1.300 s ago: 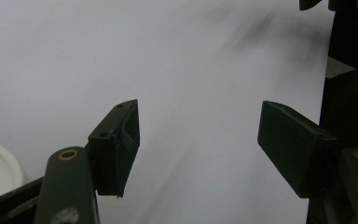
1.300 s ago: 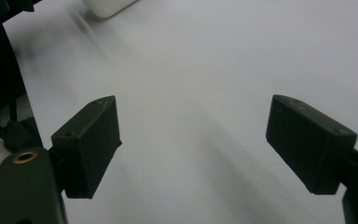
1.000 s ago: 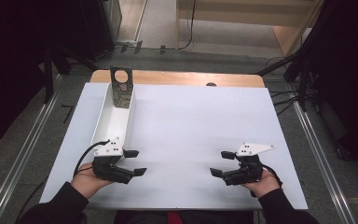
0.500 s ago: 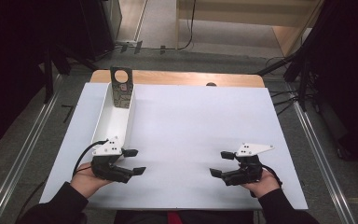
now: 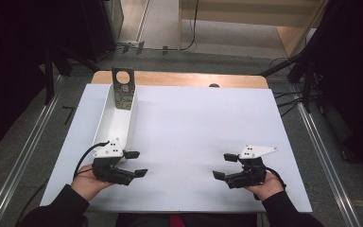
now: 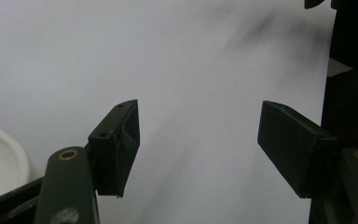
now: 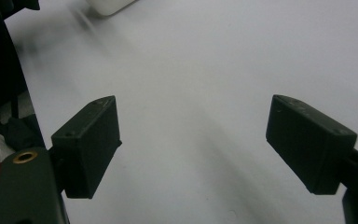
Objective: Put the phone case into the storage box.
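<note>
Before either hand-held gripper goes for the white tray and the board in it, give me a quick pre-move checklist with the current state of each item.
1. Left hand-held gripper empty, jaws apart: ok.
2. Right hand-held gripper empty, jaws apart: ok.
3. White tray flat on the white table sheet, just beyond the left hand-held gripper: ok.
4. Circuit board leaning upright at the tray's far end, apart from both hand-held grippers: ok.
5. Sheet between the two hand-held grippers free of objects: ok.
6. Whether the board is fixed to the tray or loose: cannot tell.
</note>
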Demonstrator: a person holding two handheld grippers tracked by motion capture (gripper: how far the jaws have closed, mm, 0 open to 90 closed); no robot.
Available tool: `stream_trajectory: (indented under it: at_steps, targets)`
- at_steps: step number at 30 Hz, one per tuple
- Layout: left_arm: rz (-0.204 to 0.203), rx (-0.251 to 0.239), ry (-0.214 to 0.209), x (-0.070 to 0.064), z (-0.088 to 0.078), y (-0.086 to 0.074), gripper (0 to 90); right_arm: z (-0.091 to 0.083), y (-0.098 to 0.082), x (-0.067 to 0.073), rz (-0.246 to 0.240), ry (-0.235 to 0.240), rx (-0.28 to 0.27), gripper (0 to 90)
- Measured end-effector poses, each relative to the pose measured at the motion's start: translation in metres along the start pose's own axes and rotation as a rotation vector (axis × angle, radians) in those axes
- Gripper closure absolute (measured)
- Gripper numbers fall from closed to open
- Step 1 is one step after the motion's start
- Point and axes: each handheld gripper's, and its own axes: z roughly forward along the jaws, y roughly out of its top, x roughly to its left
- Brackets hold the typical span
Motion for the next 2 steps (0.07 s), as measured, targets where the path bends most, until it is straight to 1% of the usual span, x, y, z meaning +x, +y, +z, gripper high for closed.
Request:
stream_trajectory:
  at_steps: [2]
  targets:
    - [-0.002, -0.003, 0.0, -0.0001, 0.0, 0.0001, 29.2, -0.0001, 0.0, 0.0, -0.001, 0.0, 0.001, 16.6]
